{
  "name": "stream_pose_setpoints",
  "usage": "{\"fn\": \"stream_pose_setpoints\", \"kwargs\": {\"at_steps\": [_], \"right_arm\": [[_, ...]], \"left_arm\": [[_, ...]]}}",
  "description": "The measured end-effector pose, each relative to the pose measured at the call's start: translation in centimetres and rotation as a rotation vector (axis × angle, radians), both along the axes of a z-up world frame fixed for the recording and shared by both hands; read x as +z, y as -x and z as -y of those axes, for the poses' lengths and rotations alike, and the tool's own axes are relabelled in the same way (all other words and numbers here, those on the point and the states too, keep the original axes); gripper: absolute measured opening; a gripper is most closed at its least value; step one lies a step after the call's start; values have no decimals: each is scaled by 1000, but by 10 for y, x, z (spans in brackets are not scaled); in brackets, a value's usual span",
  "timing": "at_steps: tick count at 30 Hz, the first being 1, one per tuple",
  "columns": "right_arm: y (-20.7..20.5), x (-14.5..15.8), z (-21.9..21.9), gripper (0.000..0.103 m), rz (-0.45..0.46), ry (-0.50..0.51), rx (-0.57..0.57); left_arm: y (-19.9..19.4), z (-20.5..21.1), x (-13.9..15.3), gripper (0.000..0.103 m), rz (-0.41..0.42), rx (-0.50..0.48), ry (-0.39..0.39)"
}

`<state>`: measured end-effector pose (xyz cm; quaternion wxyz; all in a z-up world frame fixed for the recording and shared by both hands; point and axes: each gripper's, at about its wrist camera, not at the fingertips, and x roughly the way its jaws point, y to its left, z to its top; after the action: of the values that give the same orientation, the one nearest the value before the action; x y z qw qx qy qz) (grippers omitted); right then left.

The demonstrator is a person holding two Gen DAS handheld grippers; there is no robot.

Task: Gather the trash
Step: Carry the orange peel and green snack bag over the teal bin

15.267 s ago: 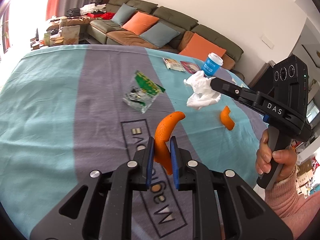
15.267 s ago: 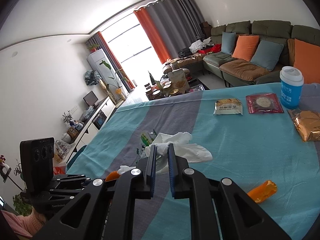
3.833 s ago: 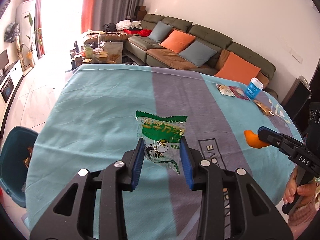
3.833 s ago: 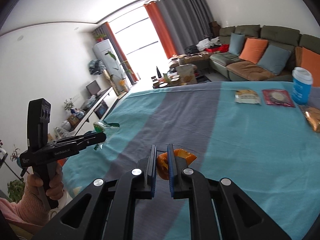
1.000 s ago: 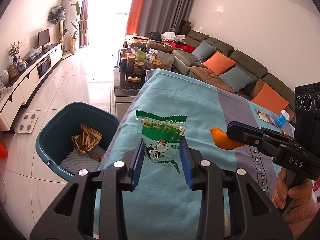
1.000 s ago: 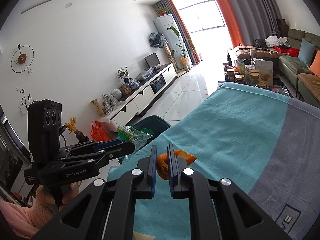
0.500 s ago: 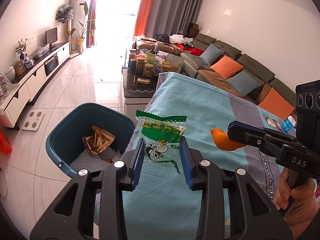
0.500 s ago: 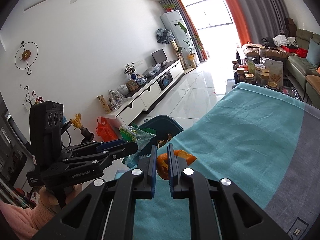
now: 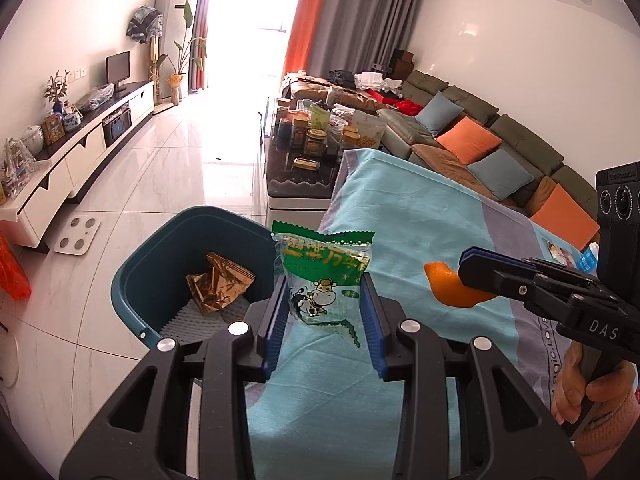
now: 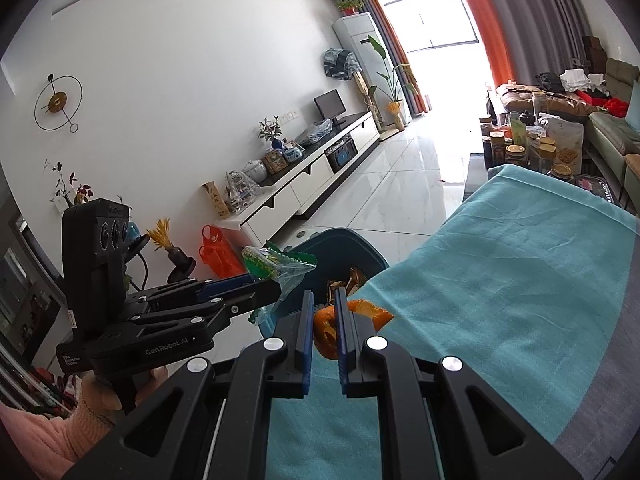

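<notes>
Left wrist view: the left gripper (image 9: 325,312) has its blue-padded jaws set fairly wide, pressing both side edges of a green and clear snack wrapper (image 9: 322,276) printed with a cartoon cow. The wrapper stands upright between the pads, held in the air over the corner of the teal tablecloth (image 9: 420,216). Just left of it, on the white tiled floor, sits a dark teal trash bin (image 9: 160,252) with a crumpled gold foil wrapper (image 9: 218,286) lying on its ribbed bottom. At the right, the right gripper (image 9: 464,270) reaches in sideways, pinching a curl of orange peel (image 9: 446,286) at its tip, above the cloth.

Right wrist view: the right gripper (image 10: 322,312) has its jaws nearly together, clamped on the orange peel (image 10: 326,330), part of which sticks out to the right. The peel hangs over the table's edge, just beside the bin (image 10: 352,246), whose rim shows directly beyond the fingers. At the left, the left gripper (image 10: 276,286) holds the snack wrapper (image 10: 276,266) beside the bin's near rim.
</notes>
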<state>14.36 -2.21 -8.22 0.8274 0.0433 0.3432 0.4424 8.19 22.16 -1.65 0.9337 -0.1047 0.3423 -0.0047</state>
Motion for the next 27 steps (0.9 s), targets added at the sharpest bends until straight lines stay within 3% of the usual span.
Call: {"fn": "stream_pose_setpoints", "kwargs": {"at_steps": [27], "right_arm": [[-8,2,-43,9,0,34,68]], "left_arm": [[-9,-32,-11,35,-21,65,5]]}}
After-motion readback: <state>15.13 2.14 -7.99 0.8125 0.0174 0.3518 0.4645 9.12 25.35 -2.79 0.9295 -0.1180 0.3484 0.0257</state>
